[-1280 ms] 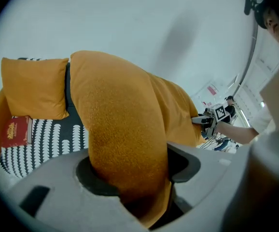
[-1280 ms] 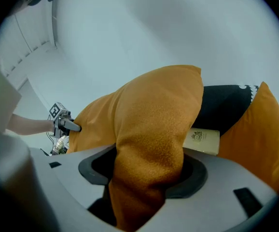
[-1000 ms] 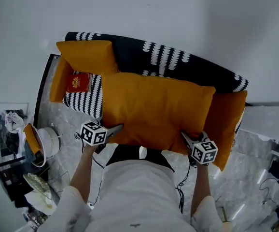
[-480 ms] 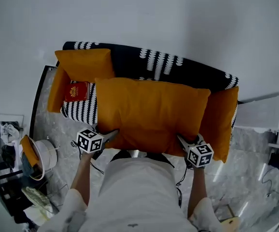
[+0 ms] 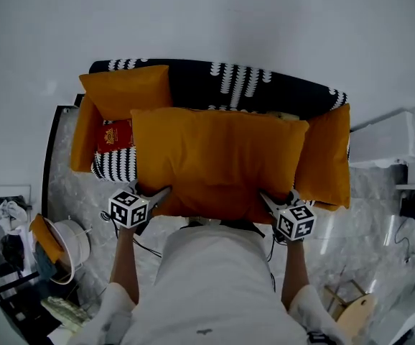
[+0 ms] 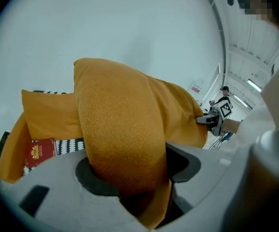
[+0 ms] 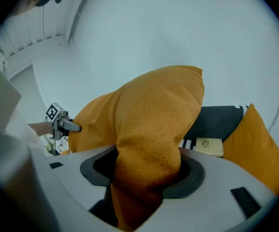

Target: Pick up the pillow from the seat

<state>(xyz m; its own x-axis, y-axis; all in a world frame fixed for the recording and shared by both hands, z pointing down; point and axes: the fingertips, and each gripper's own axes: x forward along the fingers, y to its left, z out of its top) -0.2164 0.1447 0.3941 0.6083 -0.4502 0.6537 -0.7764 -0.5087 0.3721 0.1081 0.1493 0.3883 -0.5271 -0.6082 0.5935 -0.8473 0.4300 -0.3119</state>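
Pillow (image 5: 218,160) pinched by my left gripper (image 5: 161,194) and right gripper (image 5: 268,200); soft corners could slip, dropping one end.

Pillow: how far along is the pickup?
Done: left tool and right tool are each clamped on a near corner of the large orange pillow. In hand: the pillow hangs between them, apparently raised above the patterned seat. Left: carrying it clear of the sofa.

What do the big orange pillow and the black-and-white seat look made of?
Big orange pillow: soft matte fabric, perhaps fleece or velvet; fine nubby grain, bunching where squeezed. Seat: apparently cloth, black with a white pattern; weave too distant to judge.
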